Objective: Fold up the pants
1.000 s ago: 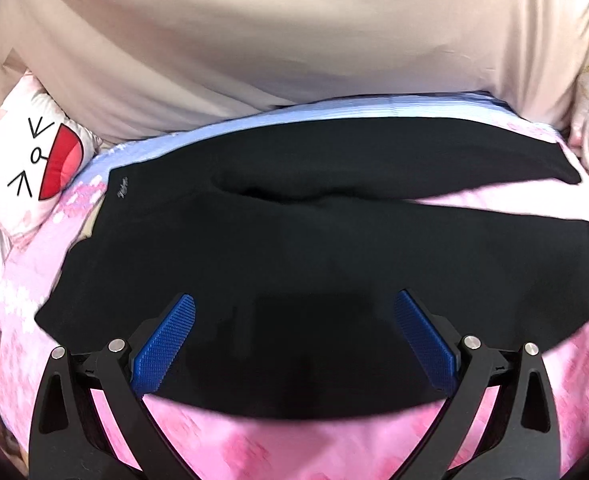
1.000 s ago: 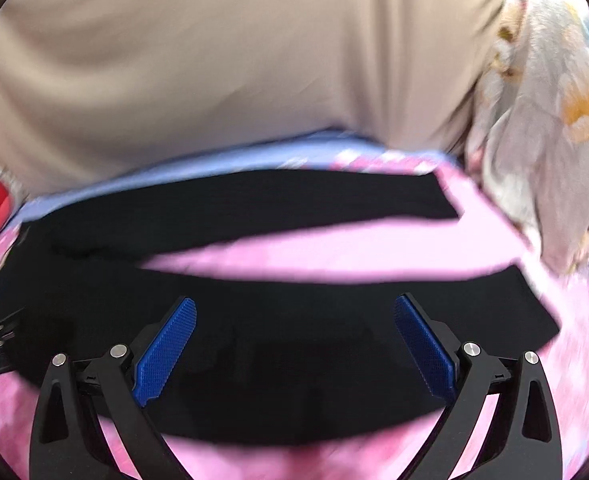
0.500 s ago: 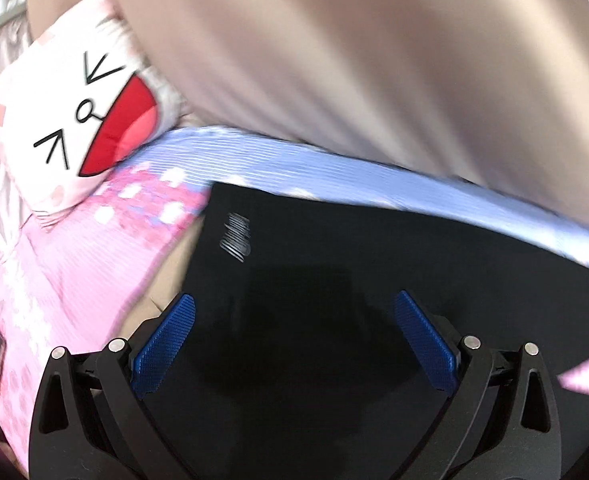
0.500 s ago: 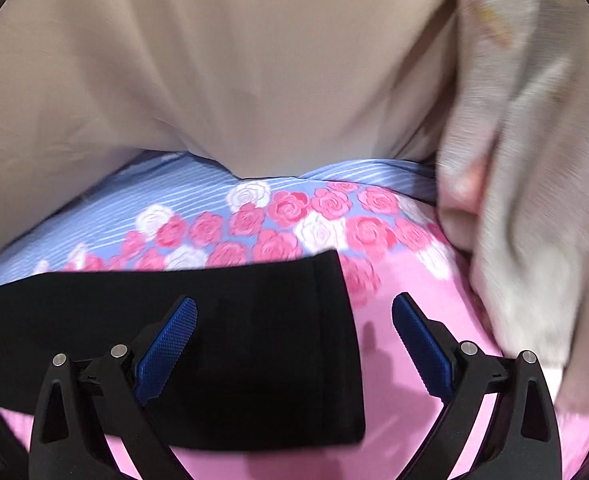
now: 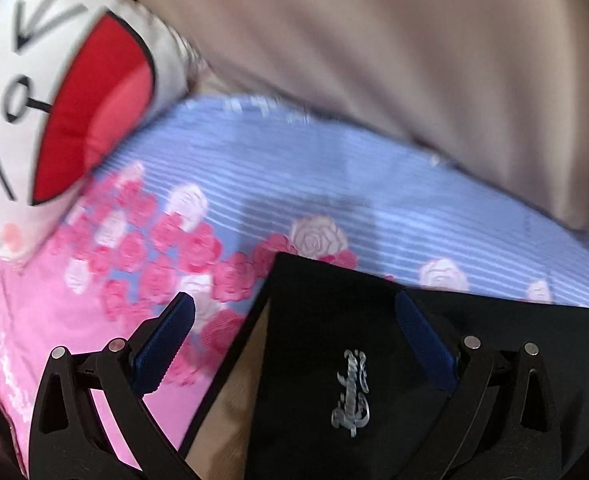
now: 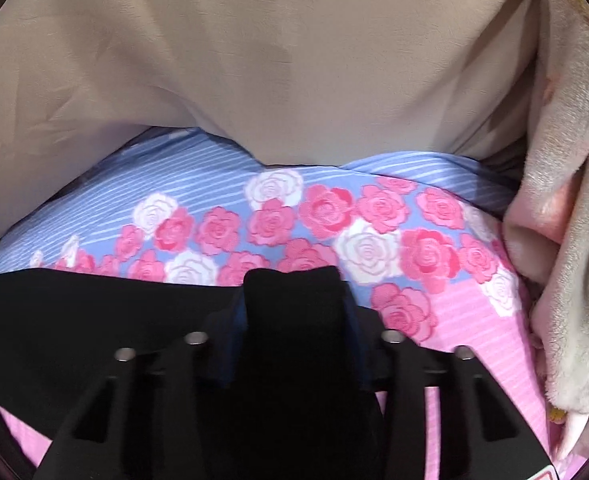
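Note:
The black pants (image 5: 374,320) lie on a rose-print bed sheet (image 5: 334,184). In the left wrist view their waistband corner, marked by a silver logo (image 5: 350,394), lies between the blue pads of my left gripper (image 5: 294,300), which is open and hovers just over it. In the right wrist view the end of a pants leg (image 6: 94,320) reaches in from the left. My right gripper (image 6: 294,304) is closing on that leg end, with a raised fold of black cloth pinched between its pads.
A white cartoon-face pillow (image 5: 54,100) sits at the sheet's far left. Beige fabric (image 6: 294,60) hangs along the far side of the bed. A fluffy cream and pink blanket (image 6: 566,240) is heaped at the right edge.
My left gripper slid left along the pants to the waistband corner and stayed open. My right gripper slid right to the leg end and closed on it, bunching the cloth.

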